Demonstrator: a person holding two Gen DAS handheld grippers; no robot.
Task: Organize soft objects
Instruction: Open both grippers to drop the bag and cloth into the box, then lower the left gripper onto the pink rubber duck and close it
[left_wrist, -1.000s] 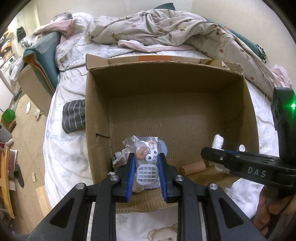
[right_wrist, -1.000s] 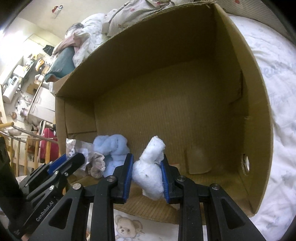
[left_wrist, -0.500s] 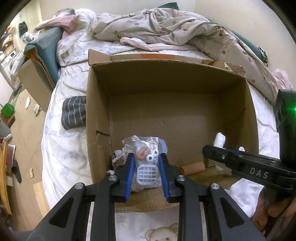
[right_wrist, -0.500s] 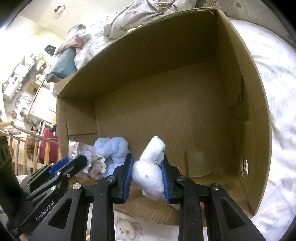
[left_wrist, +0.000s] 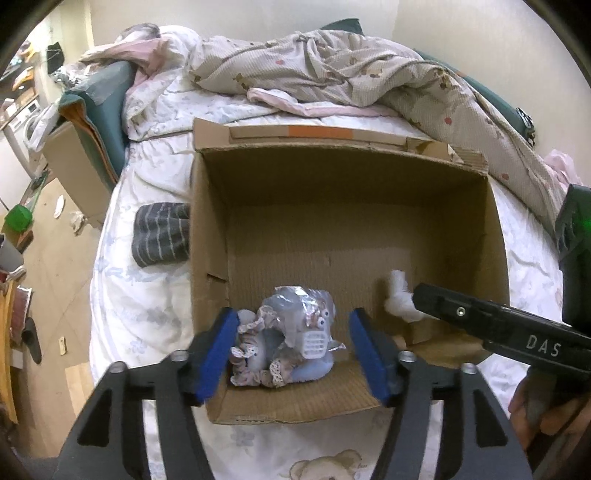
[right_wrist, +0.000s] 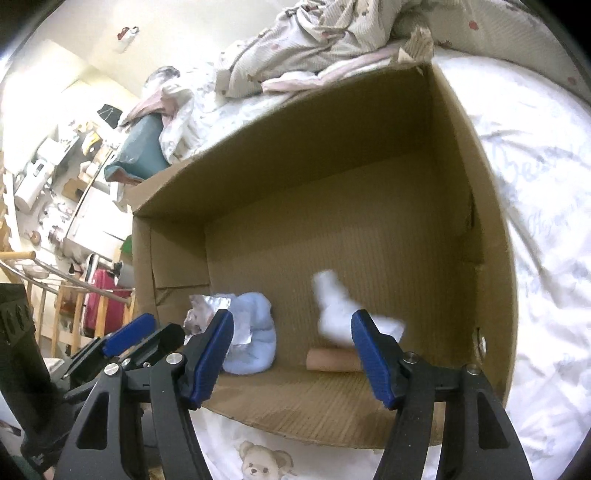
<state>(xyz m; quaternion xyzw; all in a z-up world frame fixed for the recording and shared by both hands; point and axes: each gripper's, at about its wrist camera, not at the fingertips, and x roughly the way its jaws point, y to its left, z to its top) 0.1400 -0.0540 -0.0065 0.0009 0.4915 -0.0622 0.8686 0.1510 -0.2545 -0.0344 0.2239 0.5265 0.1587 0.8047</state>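
Both pairs of tongs hang over the near edge of an open cardboard box (left_wrist: 343, 236) that sits on a bed (left_wrist: 147, 302).

The left tongs (left_wrist: 291, 350) stand released, their jaws having just been opening. Between their blue pads (left_wrist: 216, 354), touching neither, lies a crinkled plastic bag of small soft things (left_wrist: 295, 332), with lace-trimmed fabric and a pale blue plush piece inside it. It rests on the box floor in the corner nearest these tongs.

The right tongs (right_wrist: 291, 354) are released too, and their jaws have likewise just been opening. A white fluffy wad (right_wrist: 340, 310) lies just ahead of them, near the right pad and blurred in the right wrist view, so whether it rests on the floor cannot be told. Right under it, across the gap between the pads, lies a brown cardboard tube (right_wrist: 332, 360). To the left of these tongs, just past their left pad, sits the blue plush bundle (right_wrist: 253, 339).

Beyond the left tongs, outside the box's left wall, a grey striped cloth (left_wrist: 160, 238) lies on the bed.
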